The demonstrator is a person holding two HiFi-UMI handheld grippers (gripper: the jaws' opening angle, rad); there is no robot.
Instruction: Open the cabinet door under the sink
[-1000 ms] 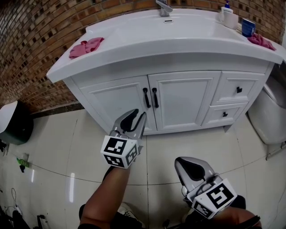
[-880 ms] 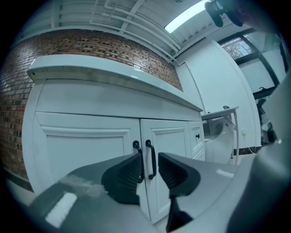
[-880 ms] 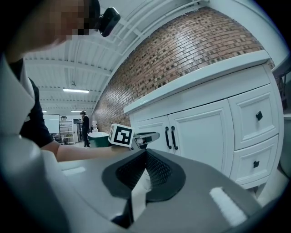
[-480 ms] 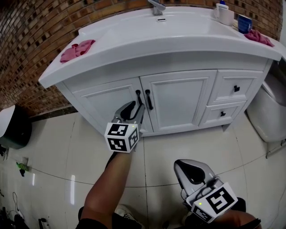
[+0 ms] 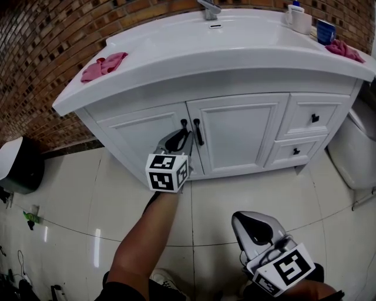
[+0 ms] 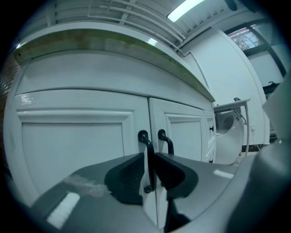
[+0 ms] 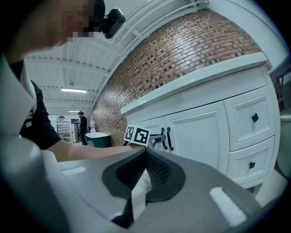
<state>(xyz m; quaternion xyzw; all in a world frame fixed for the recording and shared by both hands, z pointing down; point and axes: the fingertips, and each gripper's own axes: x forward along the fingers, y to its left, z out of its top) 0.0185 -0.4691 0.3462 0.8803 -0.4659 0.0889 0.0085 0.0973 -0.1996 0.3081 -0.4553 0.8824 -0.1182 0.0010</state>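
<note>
In the head view, a white cabinet (image 5: 147, 106) stands under a white sink (image 5: 235, 47) with a faucet (image 5: 208, 8), backed by a brick wall (image 5: 35, 53). A pink cloth (image 5: 103, 64) lies on the sink's left end, and 2 drawers (image 5: 314, 117) sit at the cabinet's right. The 2 doors are both closed: the left door (image 5: 138, 141) and the right door (image 5: 238, 132) meet at the middle, each with a black handle by the seam. The left gripper (image 5: 179, 140) reaches level to the left handle (image 5: 184, 123), its tips at the bar, with the right handle (image 5: 198, 132) just beside them. The right gripper (image 5: 251, 216) hangs low over the tiled floor (image 5: 76, 200), well apart from the cabinet. In the left gripper view, the left handle stands upright between the 2 dark pads, which flank it closely on either side; the jaws are closing around the bar, and no firm squeeze on it shows. The right handle rises just past the right pad. In the right gripper view, that gripper's jaws are pressed together at the tips with nothing between them; beyond them the person's bare arm stretches toward the doors, and the marker cube (image 7: 137, 135) on the left gripper sits just beside the 2 handles.
</note>
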